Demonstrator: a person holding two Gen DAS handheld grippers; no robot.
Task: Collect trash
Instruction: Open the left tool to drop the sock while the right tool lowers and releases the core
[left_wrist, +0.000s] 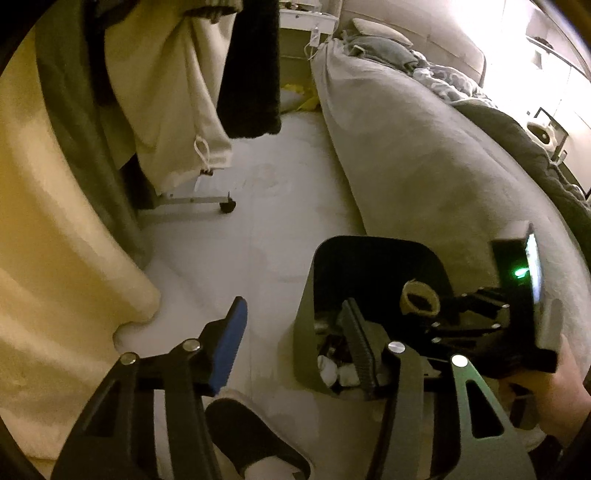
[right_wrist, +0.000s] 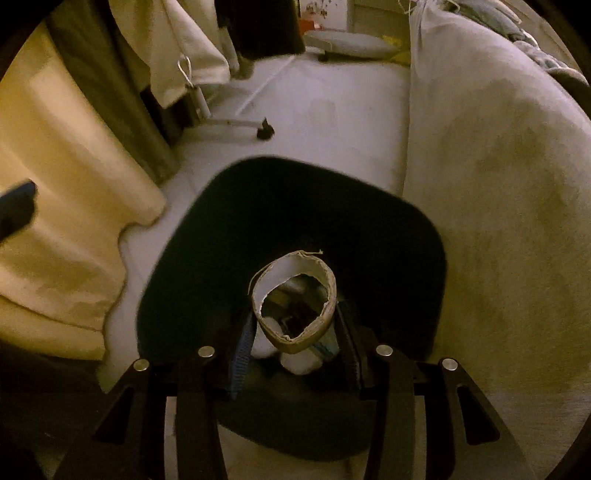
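A brown cardboard tube (right_wrist: 295, 302) is pinched between the fingers of my right gripper (right_wrist: 295, 332), open end toward the camera, held over the mouth of a black trash bin (right_wrist: 229, 236) on the floor. In the left wrist view the tube (left_wrist: 419, 297) hangs over the bin (left_wrist: 369, 254) beside the right gripper's black body. White crumpled trash (left_wrist: 338, 371) lies inside the bin. My left gripper (left_wrist: 295, 332) is open and empty, its fingers straddling the bin's left rim.
A bed with a grey cover (left_wrist: 424, 155) runs along the right. Cream curtains (left_wrist: 55, 240) hang at left. A wheeled rack (left_wrist: 227, 205) holds hanging clothes. A black slipper (left_wrist: 243, 428) is on the white floor near the bin.
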